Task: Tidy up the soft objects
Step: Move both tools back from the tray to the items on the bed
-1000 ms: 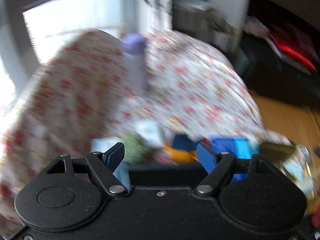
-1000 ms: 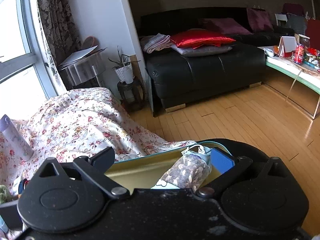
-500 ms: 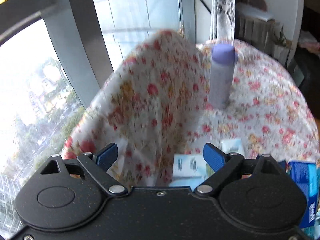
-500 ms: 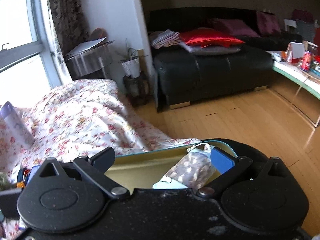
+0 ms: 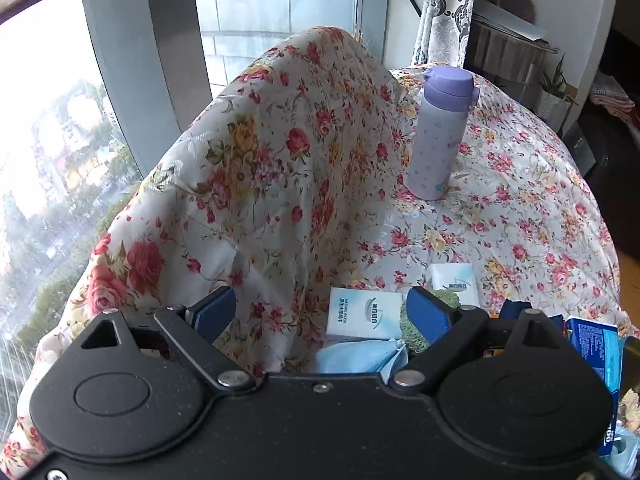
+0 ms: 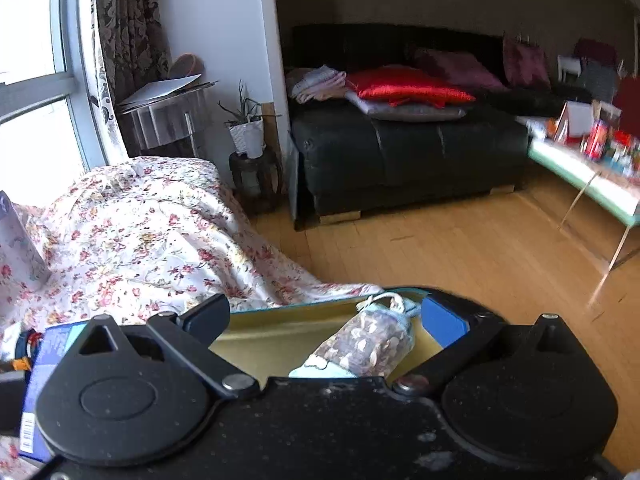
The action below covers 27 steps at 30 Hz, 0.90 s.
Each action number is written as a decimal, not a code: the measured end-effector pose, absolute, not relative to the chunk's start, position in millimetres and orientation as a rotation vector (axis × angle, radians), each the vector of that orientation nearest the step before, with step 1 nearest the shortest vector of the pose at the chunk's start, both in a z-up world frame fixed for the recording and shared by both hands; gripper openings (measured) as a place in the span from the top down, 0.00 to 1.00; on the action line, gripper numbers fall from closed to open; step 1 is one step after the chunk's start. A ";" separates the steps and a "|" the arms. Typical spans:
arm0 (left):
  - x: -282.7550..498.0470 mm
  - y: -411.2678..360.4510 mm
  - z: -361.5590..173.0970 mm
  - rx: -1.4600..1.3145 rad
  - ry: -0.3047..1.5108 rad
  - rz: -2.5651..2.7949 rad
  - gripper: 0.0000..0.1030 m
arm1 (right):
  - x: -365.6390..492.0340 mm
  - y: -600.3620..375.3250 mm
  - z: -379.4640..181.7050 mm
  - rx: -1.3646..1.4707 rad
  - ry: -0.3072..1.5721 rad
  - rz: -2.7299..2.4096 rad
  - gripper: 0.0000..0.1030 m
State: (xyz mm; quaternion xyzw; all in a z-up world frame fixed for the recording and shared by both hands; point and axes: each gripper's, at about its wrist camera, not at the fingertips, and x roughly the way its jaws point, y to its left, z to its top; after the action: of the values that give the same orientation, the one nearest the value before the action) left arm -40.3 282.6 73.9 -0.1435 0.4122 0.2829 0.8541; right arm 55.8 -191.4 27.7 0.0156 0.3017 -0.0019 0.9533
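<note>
My left gripper (image 5: 320, 312) is open above a floral cloth (image 5: 280, 168). Just ahead of it lie a white tissue pack (image 5: 362, 314), a light blue face mask (image 5: 358, 356), a green knitted thing (image 5: 450, 300) and a second tissue pack (image 5: 454, 278). A blue packet (image 5: 596, 360) lies at the right. My right gripper (image 6: 334, 320) is open over a gold-lined tin (image 6: 272, 330) that holds a patterned pouch (image 6: 368, 344) with a light blue thing under it. The blue packet (image 6: 44, 364) also shows at the left of the right wrist view.
A lilac bottle (image 5: 440, 132) stands upright on the floral cloth, past the soft things. The cloth rises in a hump at the left by a window (image 5: 60, 120). A black sofa (image 6: 400, 148), a wooden floor (image 6: 460, 264) and a low table (image 6: 588, 172) lie to the right.
The left gripper has swung left and steadied, from over the cluttered pile to facing the cloth hump and window. The right gripper has turned slightly left; its tin and pouch stay in place.
</note>
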 end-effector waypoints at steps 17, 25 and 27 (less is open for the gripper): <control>-43.5 289.0 67.8 -0.332 0.859 0.586 0.13 | 13.4 -82.0 69.5 -0.113 0.499 0.219 0.00; -44.6 292.3 64.4 -0.338 0.854 0.604 0.13 | 19.8 9.1 76.4 -0.069 0.685 0.563 0.01; -45.2 293.1 64.0 -0.348 0.851 0.601 0.13 | 24.1 28.5 70.4 -0.082 0.744 0.600 0.01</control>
State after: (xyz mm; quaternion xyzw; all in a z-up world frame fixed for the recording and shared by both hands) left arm -45.2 293.1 64.0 -0.1653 0.4046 0.2856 0.8529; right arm 24.1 28.5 70.4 -0.0394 0.3577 0.2888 0.8872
